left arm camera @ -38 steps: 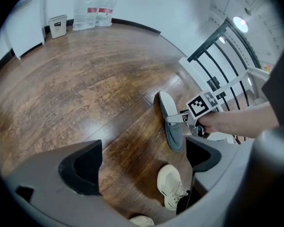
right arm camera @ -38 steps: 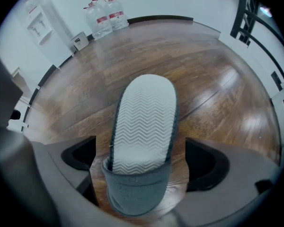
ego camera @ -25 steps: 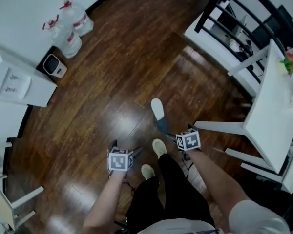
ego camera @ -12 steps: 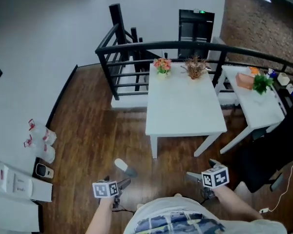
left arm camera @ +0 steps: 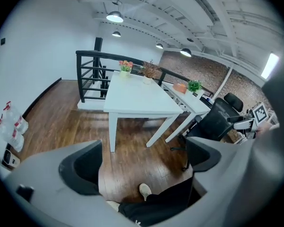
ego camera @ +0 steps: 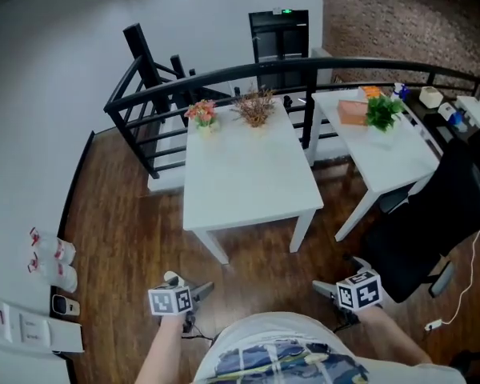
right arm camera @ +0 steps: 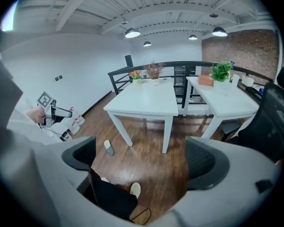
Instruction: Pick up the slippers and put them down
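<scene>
One slipper (right arm camera: 108,147) lies loose on the wooden floor (right arm camera: 149,148), on the left, just near of the white table's (ego camera: 248,174) near-left leg (right arm camera: 119,129) and apart from it. Its long axis runs near to far with a slight tilt. The rounded white end points away toward the table and the grey end points back toward the person. Which end is the toe cannot be told. It looks soft and oval, two-toned, and nothing touches it.

The left gripper (left arm camera: 144,164) is held low over the floor with its jaws spread wide and nothing between them. Through the gap show only bare planks, a dark trouser leg and a foot in pale footwear (left arm camera: 145,190). The right gripper (right arm camera: 146,162) is likewise spread and empty, and the slipper shows just inside its left jaw, well beyond it on the floor. Both have grey moulded jaws with dark, finely textured pads.

The floor is dark glossy plank that catches the lamp glare. The table is matte white with square, splayed legs. It carries a small pot of pink flowers (ego camera: 202,114) and a dried brown spray (ego camera: 256,106) at its far edge. A second white table (ego camera: 384,154) stands to the right with a green plant (ego camera: 382,112), and a black office chair (ego camera: 432,214) is near it. A black metal railing (ego camera: 224,74) runs behind both tables.
</scene>
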Action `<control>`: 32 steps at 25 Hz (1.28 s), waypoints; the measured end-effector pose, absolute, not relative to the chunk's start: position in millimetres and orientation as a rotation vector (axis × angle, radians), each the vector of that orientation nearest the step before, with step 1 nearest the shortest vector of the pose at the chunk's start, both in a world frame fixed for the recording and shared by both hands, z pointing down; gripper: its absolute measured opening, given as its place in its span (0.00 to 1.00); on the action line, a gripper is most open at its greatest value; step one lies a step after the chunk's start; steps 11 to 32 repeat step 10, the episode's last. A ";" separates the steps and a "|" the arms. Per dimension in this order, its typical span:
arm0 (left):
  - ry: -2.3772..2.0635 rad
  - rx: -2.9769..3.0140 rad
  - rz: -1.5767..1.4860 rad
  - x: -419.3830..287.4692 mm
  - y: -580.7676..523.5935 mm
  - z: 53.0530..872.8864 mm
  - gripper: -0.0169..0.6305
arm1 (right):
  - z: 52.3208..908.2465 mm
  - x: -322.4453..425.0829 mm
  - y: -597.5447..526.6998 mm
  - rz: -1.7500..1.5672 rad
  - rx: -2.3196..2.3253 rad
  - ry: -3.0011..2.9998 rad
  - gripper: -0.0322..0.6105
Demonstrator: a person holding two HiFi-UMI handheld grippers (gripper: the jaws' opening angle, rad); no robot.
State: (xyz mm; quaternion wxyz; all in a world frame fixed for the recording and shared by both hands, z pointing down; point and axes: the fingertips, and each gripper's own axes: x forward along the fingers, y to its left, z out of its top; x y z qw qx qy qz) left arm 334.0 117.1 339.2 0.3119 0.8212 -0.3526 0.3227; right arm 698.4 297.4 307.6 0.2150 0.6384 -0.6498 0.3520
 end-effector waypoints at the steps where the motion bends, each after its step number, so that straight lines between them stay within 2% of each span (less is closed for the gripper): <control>1: -0.930 2.173 0.859 339.9 120.4 336.7 0.88 | 306.4 700.3 298.8 0.979 1.764 -1.814 0.99; 32: -0.972 2.178 0.907 355.6 135.1 341.1 0.88 | 320.1 707.8 288.0 0.899 1.662 -1.872 0.99</control>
